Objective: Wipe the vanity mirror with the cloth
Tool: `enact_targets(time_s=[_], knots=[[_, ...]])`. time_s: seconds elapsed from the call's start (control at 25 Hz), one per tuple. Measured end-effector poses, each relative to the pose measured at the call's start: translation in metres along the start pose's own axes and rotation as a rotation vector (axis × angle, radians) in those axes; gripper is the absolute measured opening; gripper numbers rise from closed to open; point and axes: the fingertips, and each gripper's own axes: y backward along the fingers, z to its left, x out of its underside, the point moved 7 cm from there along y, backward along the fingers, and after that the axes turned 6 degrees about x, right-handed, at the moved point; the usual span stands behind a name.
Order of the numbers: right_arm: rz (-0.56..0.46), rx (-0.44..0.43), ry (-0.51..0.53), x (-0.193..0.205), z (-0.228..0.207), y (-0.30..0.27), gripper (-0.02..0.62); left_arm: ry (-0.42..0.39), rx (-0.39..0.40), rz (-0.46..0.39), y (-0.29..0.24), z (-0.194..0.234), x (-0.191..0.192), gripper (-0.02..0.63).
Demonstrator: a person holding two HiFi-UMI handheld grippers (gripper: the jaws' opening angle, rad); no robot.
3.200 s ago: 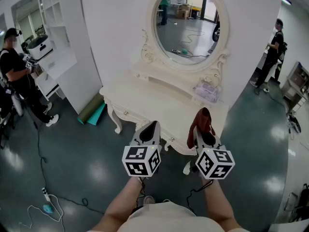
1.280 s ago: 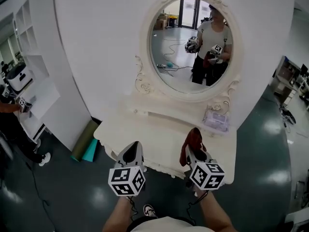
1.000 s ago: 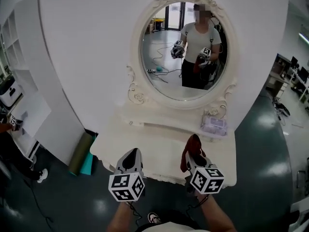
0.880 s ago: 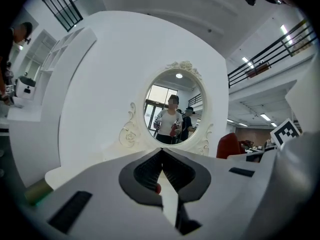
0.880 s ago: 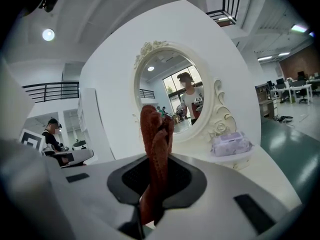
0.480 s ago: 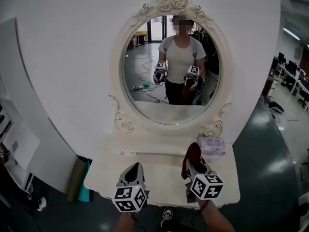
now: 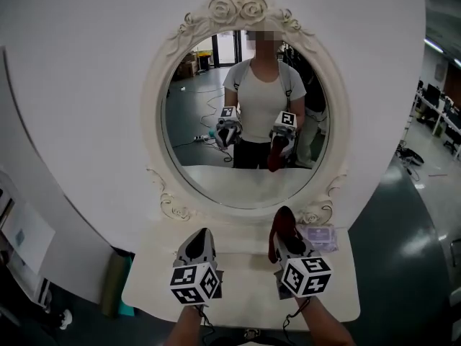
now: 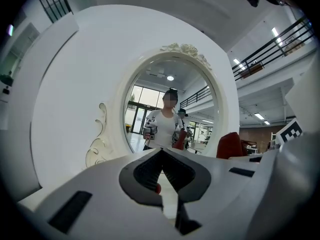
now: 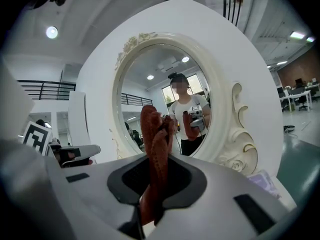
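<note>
My right hand-held gripper (image 9: pixel 157 178) pinches a dark red cloth (image 9: pixel 154 134). The fabric rises in a bunched fold from between the jaws and hangs a little below them. My left hand-held gripper (image 7: pixel 199 236) is level beside it, jaws pressed together with nothing between them. Both are poised over the cream tabletop (image 7: pixel 238 283), short of the glass.

Ahead stands the oval vanity mirror (image 7: pixel 194 121) in its carved white frame, with a person holding both tools reflected in it. A pale packet (image 7: pixel 320 236) lies on the tabletop at the frame's right foot, near the cloth.

The cloth looks light, soft and limp, so I expect it to flop and fold over rather than hold a flat face. The present hold, low on the bundle, leaves a free tuft above the jaws, and that tuft is the part I would press to the glass. The mirror looks smooth and breakable, so I judge it calls for gentle pressure, with only fabric and never the hard jaw tips meeting it. No wiping contact is made yet.
</note>
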Motion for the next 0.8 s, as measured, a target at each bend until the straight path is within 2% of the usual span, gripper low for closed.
enact_targets(time_s=[0.28,0.52,0.64,0.8], knots=[[0.009,-0.017,0.022,-0.005,0.018,-0.030,0.060,-0.001,-0.012,0.027,-0.021,0.023,-0.005,0.011],[0.005,-0.024,0.051,-0.015,0.043,-0.045,0.060,-0.019,0.018,0.030,-0.027,0.045,-0.024,0.011],[-0.025,-0.066,0.132,-0.041,0.063,-0.055,0.060,-0.044,0.046,0.015,-0.035,0.052,-0.045,0.011],[-0.084,-0.088,0.318,-0.105,0.097,-0.069,0.060,-0.121,0.075,-0.034,-0.043,0.057,-0.097,0.011]])
